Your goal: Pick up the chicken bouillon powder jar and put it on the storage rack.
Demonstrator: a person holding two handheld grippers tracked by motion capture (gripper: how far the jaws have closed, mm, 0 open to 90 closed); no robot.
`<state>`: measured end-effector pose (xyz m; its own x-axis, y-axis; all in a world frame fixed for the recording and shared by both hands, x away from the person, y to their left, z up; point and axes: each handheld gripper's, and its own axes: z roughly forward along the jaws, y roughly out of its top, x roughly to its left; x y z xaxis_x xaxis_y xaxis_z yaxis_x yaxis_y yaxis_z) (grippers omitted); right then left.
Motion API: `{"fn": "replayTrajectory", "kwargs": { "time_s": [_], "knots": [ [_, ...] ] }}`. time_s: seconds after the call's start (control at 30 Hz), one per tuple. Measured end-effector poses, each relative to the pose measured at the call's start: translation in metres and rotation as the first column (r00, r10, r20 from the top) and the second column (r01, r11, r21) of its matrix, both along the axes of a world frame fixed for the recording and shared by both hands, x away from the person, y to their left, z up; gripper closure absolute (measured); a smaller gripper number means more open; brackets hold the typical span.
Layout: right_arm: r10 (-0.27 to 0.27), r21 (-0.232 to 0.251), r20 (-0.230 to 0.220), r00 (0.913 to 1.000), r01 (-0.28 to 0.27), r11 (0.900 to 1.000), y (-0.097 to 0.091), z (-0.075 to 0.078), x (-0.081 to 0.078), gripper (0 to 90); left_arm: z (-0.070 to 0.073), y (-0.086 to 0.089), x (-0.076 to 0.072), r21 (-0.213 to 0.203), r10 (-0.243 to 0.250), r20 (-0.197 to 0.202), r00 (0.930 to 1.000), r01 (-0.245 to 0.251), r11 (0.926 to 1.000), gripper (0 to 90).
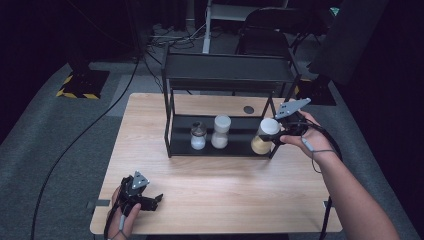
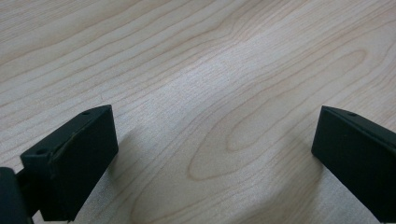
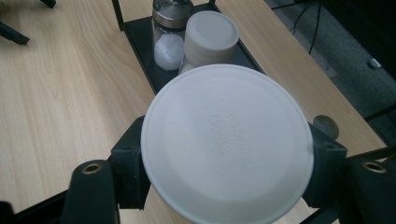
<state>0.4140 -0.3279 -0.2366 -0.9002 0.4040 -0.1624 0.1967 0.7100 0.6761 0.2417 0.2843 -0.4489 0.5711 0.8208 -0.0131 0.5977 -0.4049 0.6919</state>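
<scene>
The right gripper (image 1: 274,135) had its fingers clamped on a clear round jar with a white lid and yellow powder (image 1: 265,137), standing tall, lid up, right of middle at the black metal shelf's (image 1: 220,75) end. The left gripper (image 1: 150,200), bottom left, had fingers apart over the wooden tabletop (image 1: 215,190).

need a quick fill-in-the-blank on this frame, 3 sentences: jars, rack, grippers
1. The right gripper is shut on the jar with the ____ lid.
2. The left gripper hovers over the wooden table with its jaws ____.
3. Counting the held one, ____ jars are at the black rack's bottom shelf.

Missing words: white; open; three
</scene>
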Motion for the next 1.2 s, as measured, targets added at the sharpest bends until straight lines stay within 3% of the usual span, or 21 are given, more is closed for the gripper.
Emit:
{"fn": "replayTrajectory", "kwargs": {
  "time_s": [0.43,0.73,1.2],
  "knots": [
    [0.000,-0.006,-0.005,1.0000,0.000,1.0000,0.020,-0.005,0.033,33.4,0.000,0.000,0.000,0.000,0.000,0.000,1.0000,0.000,1.0000,0.4],
    [-0.004,-0.020,-0.029,0.9996,0.003,0.9998,0.034,-0.021,0.057,33.4,0.000,0.000,0.000,0.000,0.000,0.000,1.0000,0.000,1.0000,0.4],
    [-0.023,-0.031,-0.065,0.9976,0.021,0.9993,0.048,-0.045,0.080,33.4,0.000,0.000,0.000,0.000,0.000,0.000,1.0000,0.000,1.0000,0.4]
  ]
}}
